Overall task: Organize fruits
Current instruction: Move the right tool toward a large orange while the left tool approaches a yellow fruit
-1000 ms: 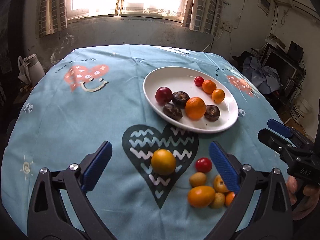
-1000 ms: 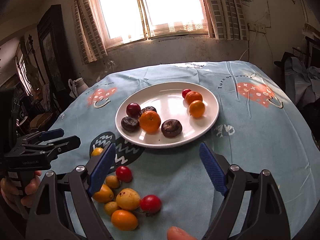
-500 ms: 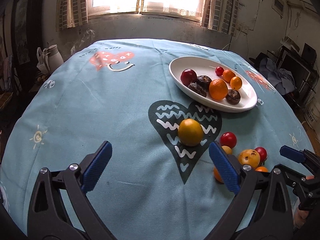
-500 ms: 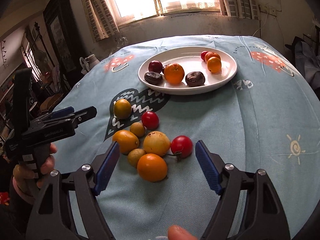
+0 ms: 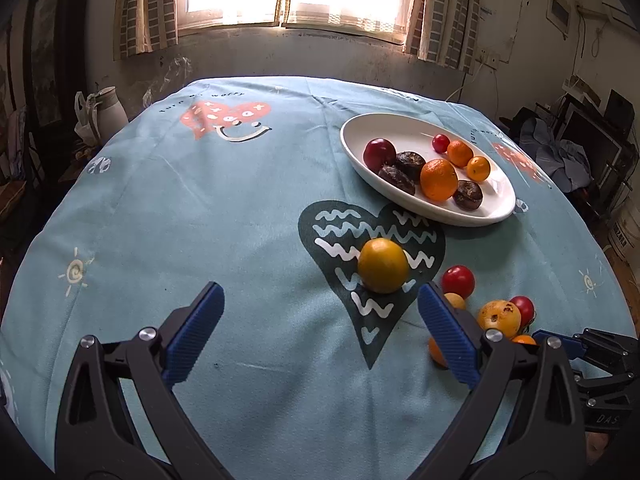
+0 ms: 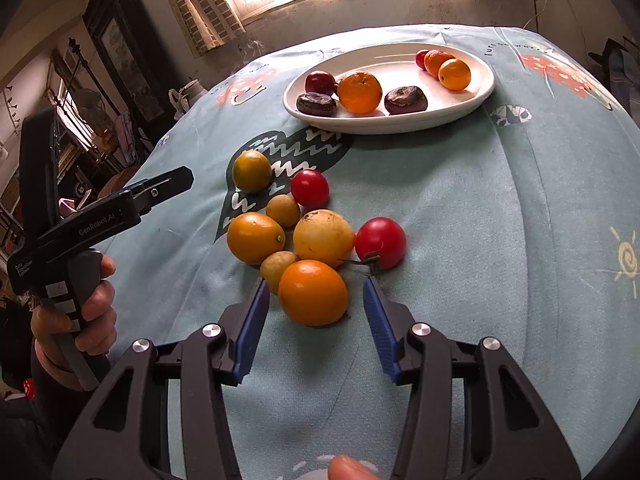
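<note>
A pile of loose fruit lies on the blue tablecloth: an orange (image 6: 313, 293), a spotted yellow fruit (image 6: 323, 237), two red tomatoes (image 6: 380, 243), small brownish ones and more. My right gripper (image 6: 314, 284) is closing, its jaws on either side of the orange, with a small gap at each pad. A yellow-green fruit (image 5: 383, 266) sits apart on the dark heart print. My left gripper (image 5: 320, 296) hovers wide open over bare cloth with nothing between its fingers. The white plate (image 6: 400, 124) holds oranges, dark fruits and red ones.
The round table ends close to the wall under the window. A white jug (image 5: 106, 110) stands off the far left edge. Clutter and a cloth heap (image 5: 560, 156) fill the right side. A hand (image 6: 92, 312) holds the left gripper's handle.
My right gripper sank toward the loose pile and narrowed its jaws around the orange. The left gripper shifted back from the plate earlier, then held still.
</note>
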